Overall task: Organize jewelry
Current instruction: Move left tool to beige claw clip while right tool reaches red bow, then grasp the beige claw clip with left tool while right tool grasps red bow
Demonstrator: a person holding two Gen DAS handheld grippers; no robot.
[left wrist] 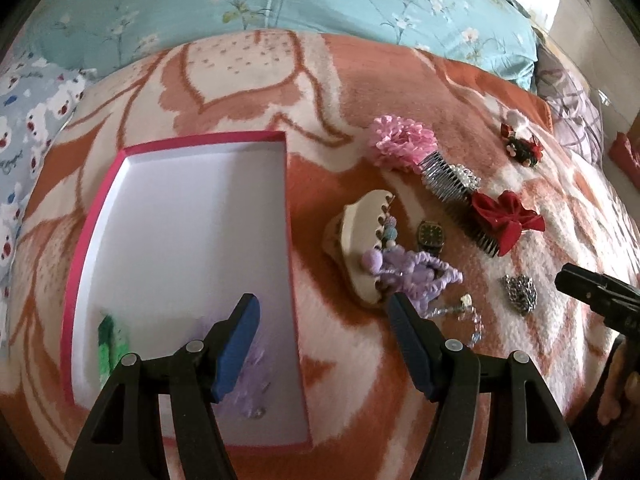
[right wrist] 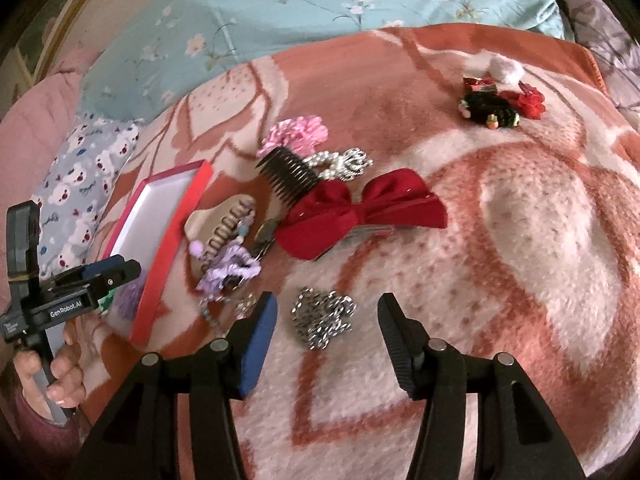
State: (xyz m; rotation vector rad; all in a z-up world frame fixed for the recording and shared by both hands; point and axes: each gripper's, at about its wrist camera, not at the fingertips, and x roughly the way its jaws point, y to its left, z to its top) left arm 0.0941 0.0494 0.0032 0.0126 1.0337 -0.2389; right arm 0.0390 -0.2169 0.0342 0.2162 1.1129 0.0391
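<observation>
Here:
Left claw [left wrist: 324,312]: spread wide, holding nothing, low in the middle of the left view, over the right edge of the box.
Right claw [right wrist: 326,316]: spread wide too, holding nothing, low in the right view, around the silver chain, not touching it.
Silver chain [right wrist: 323,317]: in a small heap on the blanket [right wrist: 520,240], between the two fingers.
Box [left wrist: 180,240]: pink rim, white inside, left half of the left view; something green [left wrist: 114,338] and something purple [left wrist: 252,364] in its near end.
Red bow [right wrist: 360,210]: middle of the right view, above the chain.
Beige hair claw [left wrist: 360,240]: just right of the box, with a purple fuzzy piece [left wrist: 416,272] on it.
Pink flower [left wrist: 402,142]: higher up, beside a comb [left wrist: 444,178].
</observation>
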